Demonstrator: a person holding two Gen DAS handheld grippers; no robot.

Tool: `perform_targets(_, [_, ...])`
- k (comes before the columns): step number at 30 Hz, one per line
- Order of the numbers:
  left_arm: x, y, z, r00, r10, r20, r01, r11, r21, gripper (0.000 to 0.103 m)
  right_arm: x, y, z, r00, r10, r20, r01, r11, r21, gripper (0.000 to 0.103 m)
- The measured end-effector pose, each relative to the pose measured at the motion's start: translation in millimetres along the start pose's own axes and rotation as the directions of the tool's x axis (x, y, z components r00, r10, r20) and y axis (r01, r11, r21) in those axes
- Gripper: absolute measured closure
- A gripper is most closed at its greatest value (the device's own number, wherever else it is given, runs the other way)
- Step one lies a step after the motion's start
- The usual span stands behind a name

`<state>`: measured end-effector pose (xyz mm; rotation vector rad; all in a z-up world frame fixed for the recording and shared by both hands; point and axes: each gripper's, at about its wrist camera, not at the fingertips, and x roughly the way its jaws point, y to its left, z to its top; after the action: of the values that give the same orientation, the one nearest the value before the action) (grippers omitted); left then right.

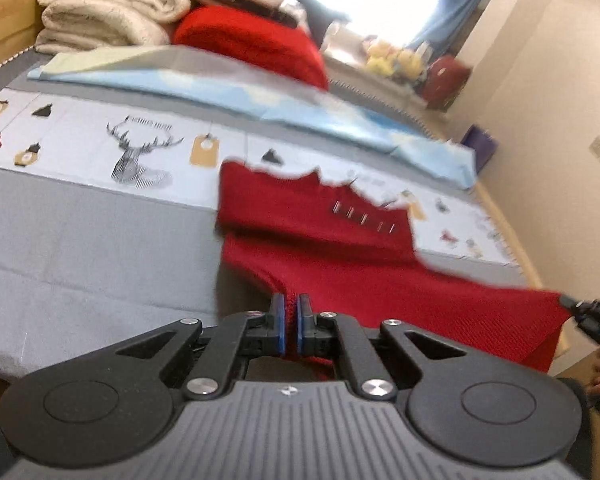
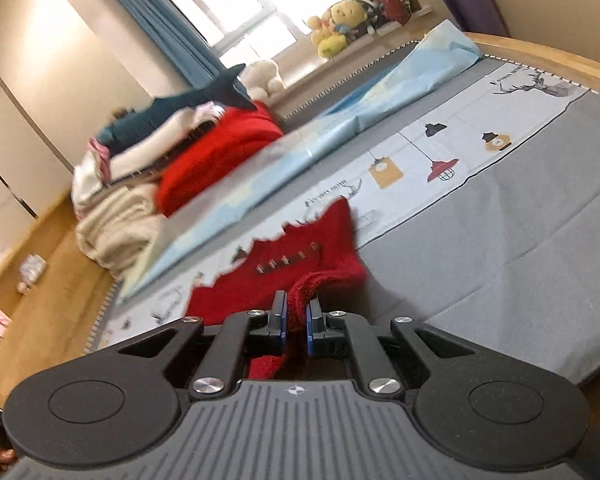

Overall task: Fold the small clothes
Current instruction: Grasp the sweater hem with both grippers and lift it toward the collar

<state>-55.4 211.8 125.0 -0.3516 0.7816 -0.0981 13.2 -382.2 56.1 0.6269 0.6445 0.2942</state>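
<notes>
Red knit garment (image 1: pixel 324 236) pinched at two points — near edge lifted off the grey bed (image 1: pixel 80 248).
Left gripper (image 1: pixel 290 320) and right gripper (image 2: pixel 296 320) both nearly closed on knit, likely spreading it to fold.

The right gripper (image 2: pixel 296 312) is clamped on an edge of the red knit garment (image 2: pixel 300 256), whose far part with a row of small metal clasps hangs over the grey bed (image 2: pixel 500 260), the folded light-blue sheet (image 2: pixel 340 128) lying beyond the garment, near a stack of blankets (image 2: pixel 140 184).

garment (image 1: pixel 320 248) on bed (image 1: pixel 80 240), blankets (image 1: pixel 108 8) behind
</notes>
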Motion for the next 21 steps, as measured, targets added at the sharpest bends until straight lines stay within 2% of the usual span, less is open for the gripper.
perform_targets(4, [-34.9,-1.0,11.1,0.997,-0.033,0.075,0.035,0.999,-0.022,0.098,-31.9,5.0,0.8,0.998,0.02,0.053,-0.02,1.0,0.004,0.095])
perform_targets(8, [-4.3,15.0,36.7,0.997,0.006,0.074,-0.001,0.998,-0.065,0.098,-16.4,3.3,19.6,0.997,0.034,0.076,-0.036,0.999,0.019,0.095])
perform_targets(12, [70.1,46.8,72.9,0.998,0.059,0.031,-0.055,0.992,-0.117,0.098,50.4,-3.9,49.6,0.999,-0.014,0.037,0.014,1.0,-0.002,0.096])
perform_targets(15, [139.3,68.7,100.4,0.994,0.11,0.0,-0.109,0.986,-0.124,0.098,124.3,-17.5,72.0,0.996,-0.081,-0.022,0.081,0.997,-0.002,0.095])
perform_targets(17, [179.2,83.5,111.0,0.994,0.111,-0.011,-0.111,0.985,-0.133,0.096,170.7,-27.3,79.2,0.99,-0.137,-0.046,0.136,0.991,-0.016,0.088])
perform_targets(18, [196.2,90.4,113.0,0.99,0.141,-0.013,-0.142,0.981,-0.132,0.096,190.3,-30.7,79.8,0.983,-0.175,-0.052,0.172,0.984,-0.043,0.085])
perform_targets(19, [209.1,97.9,112.0,0.986,0.167,-0.018,-0.168,0.975,-0.143,0.093,204.3,-32.6,77.6,0.974,-0.221,-0.045,0.217,0.973,-0.073,0.077])
perform_targets(20, [218.1,105.9,107.3,0.986,0.168,-0.018,-0.169,0.972,-0.163,0.084,218.0,-36.5,74.1,0.962,-0.27,-0.042,0.265,0.959,-0.104,0.072])
perform_targets(21, [226.0,114.1,98.7,0.988,0.152,-0.029,-0.155,0.97,-0.187,0.077,227.2,-41.8,68.8,0.958,-0.283,-0.053,0.275,0.954,-0.12,0.071])
